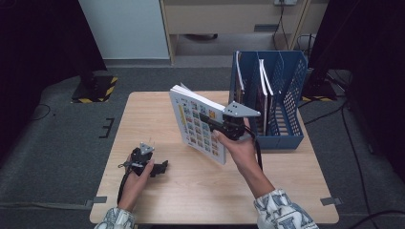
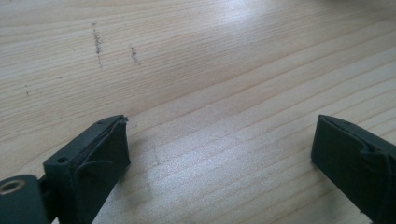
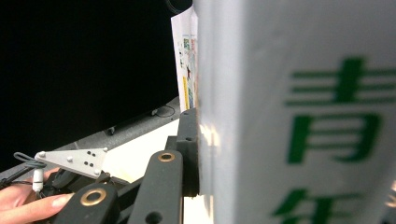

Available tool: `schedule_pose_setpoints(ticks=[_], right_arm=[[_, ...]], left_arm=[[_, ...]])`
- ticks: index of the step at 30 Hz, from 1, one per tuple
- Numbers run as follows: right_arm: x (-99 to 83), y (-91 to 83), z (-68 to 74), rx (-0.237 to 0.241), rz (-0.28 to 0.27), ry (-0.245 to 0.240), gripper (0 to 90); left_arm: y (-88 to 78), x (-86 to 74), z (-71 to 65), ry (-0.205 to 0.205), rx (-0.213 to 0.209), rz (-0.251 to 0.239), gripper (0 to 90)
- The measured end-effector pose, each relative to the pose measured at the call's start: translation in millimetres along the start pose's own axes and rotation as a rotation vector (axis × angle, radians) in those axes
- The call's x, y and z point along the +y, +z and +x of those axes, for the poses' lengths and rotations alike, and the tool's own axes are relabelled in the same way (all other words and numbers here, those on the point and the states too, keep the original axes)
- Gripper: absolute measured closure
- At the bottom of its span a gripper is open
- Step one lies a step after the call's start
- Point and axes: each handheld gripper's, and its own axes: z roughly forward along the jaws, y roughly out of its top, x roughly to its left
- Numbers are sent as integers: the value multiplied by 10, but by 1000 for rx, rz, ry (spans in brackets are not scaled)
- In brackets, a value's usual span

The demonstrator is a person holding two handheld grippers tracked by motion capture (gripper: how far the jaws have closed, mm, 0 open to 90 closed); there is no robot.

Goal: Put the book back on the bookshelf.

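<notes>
One book (image 1: 200, 123) is in hand: the right gripper (image 1: 220, 125) has its fingers (image 3: 189, 149) clamped on it, one on each cover, and holds it upright and tilted above the middle of the tabletop (image 1: 191, 191), clear of the wood. Its front cover carries a grid of small coloured pictures; in the right gripper view its spine (image 3: 299, 112) shows green characters.

One blue file rack (image 1: 272, 98) stands at the tabletop's far right corner, just beside the held book. Its slots hold about three upright books (image 1: 265, 90); the exact count is hard to tell.

The left gripper (image 1: 152, 167) rests near the tabletop's near left corner, its two fingers (image 2: 100, 154) spread wide with bare wood between them.
</notes>
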Motion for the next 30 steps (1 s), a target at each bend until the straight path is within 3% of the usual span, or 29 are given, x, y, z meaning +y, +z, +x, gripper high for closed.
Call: schedule_pose_setpoints(ticks=[30], right_arm=[[-74,-303,-160,-19,-10,13,737]], left_arm=[[5,-7,-11,3,2,-4,13]])
